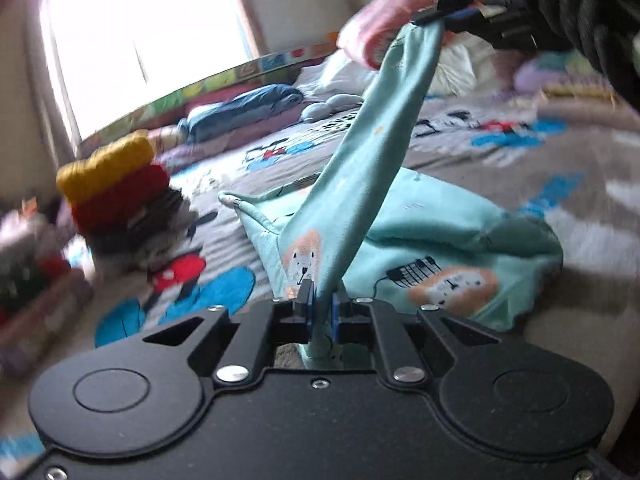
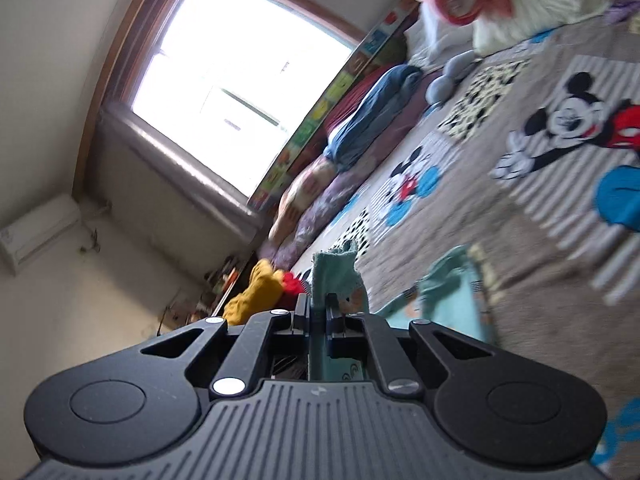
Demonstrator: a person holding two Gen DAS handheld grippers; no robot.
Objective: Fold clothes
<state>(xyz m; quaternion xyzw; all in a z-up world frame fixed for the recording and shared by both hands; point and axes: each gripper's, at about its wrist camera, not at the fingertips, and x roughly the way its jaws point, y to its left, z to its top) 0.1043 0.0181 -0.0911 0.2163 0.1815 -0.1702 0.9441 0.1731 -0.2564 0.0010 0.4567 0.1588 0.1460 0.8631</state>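
Observation:
A mint-green child's garment (image 1: 436, 240) with printed animals lies bunched on the cartoon-mouse bedspread (image 1: 540, 152). My left gripper (image 1: 322, 300) is shut on one edge of it, low near the bed. A strip of the cloth stretches up and right to my right gripper (image 1: 434, 20), which is shut on the other end, high above the bed. In the right wrist view my right gripper (image 2: 318, 304) pinches a green fold (image 2: 334, 276); more of the garment (image 2: 452, 300) hangs below on the right.
A stack of folded clothes, yellow (image 1: 108, 164) over red, stands at the left of the bed. A blue bundle (image 1: 244, 110), pink and white bedding (image 1: 384, 28) and pillows lie at the far side under a bright window (image 2: 240, 72).

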